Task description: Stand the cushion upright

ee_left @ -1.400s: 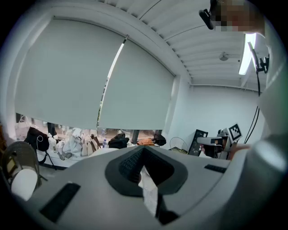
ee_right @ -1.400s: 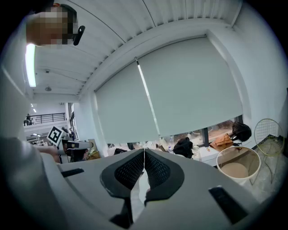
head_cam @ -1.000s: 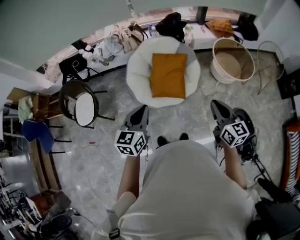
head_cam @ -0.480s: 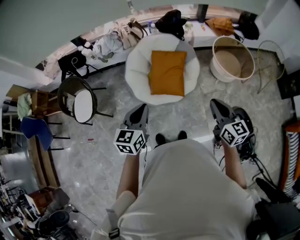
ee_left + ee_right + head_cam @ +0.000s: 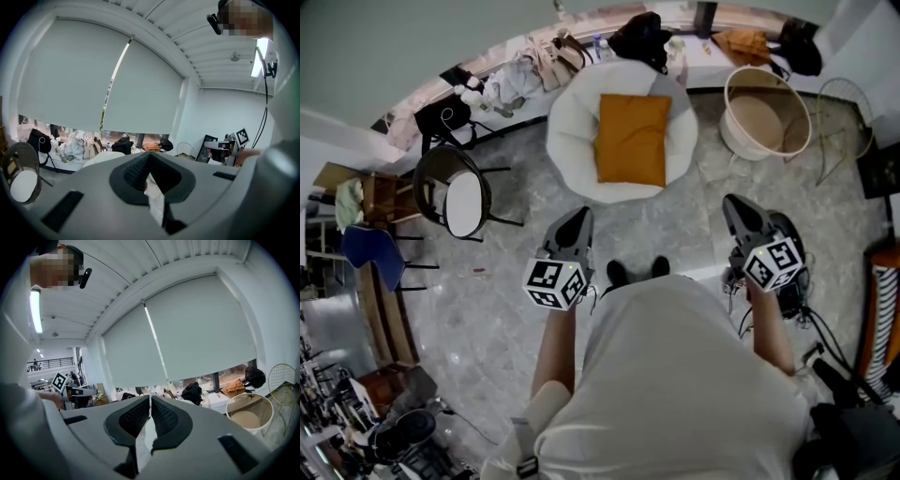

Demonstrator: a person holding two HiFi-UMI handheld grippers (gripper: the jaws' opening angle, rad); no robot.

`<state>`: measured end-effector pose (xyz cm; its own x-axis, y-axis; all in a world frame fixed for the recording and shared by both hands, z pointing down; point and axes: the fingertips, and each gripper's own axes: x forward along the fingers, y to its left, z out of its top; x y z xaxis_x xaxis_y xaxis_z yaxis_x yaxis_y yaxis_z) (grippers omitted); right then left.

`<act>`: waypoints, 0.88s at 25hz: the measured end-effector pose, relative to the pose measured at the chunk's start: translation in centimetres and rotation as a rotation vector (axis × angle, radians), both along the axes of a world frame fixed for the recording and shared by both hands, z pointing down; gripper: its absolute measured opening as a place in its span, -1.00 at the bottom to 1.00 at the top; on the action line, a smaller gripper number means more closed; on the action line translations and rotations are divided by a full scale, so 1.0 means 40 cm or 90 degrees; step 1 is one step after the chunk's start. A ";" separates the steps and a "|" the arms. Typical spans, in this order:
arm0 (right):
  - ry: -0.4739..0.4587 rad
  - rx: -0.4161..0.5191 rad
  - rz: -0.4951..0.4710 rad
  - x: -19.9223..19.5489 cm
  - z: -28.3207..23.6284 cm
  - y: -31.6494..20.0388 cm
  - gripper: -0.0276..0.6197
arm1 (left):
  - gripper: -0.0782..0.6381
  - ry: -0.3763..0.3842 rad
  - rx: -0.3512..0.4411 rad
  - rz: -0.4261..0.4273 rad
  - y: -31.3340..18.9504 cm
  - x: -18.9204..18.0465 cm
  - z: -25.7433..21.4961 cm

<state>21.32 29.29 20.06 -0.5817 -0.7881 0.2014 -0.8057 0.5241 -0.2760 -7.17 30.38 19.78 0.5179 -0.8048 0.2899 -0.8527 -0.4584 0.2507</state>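
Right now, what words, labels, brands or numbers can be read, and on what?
None can be read.
The marker cube on the left gripper and the one on the right gripper show only black-and-white square patterns, no letters.
Elsewhere any print is too small to tell.

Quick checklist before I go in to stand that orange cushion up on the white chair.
1. Cushion found: ok, it lies flat on the white chair.
2. Cushion upright: not ok, not yet done.
3. Left gripper jaws open to grasp: not ok, shut and empty.
4. Right gripper jaws open: not ok, shut and empty.
5. Grippers at the cushion: not ok, both are short of the chair.
6. Backrest to lean it on: cannot tell.
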 end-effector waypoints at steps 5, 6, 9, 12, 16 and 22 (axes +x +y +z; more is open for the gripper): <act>-0.012 -0.003 -0.010 0.040 0.005 -0.015 -0.80 | -0.78 -0.024 -0.024 -0.015 0.002 0.034 0.026; -0.016 -0.004 -0.014 0.047 0.007 -0.017 -0.80 | -0.78 -0.029 -0.029 -0.019 0.004 0.041 0.034; -0.017 -0.003 -0.026 0.064 0.011 -0.026 -0.80 | -0.78 -0.031 -0.035 -0.026 0.007 0.063 0.044; -0.019 -0.003 -0.033 0.077 0.012 -0.040 -0.80 | -0.78 -0.032 -0.036 -0.030 0.003 0.081 0.049; -0.034 -0.001 -0.032 0.085 0.011 -0.049 -0.80 | -0.78 -0.037 -0.045 -0.036 0.005 0.091 0.069; -0.032 -0.006 -0.032 0.083 0.027 -0.081 -0.80 | -0.78 -0.037 -0.045 -0.039 -0.027 0.094 0.071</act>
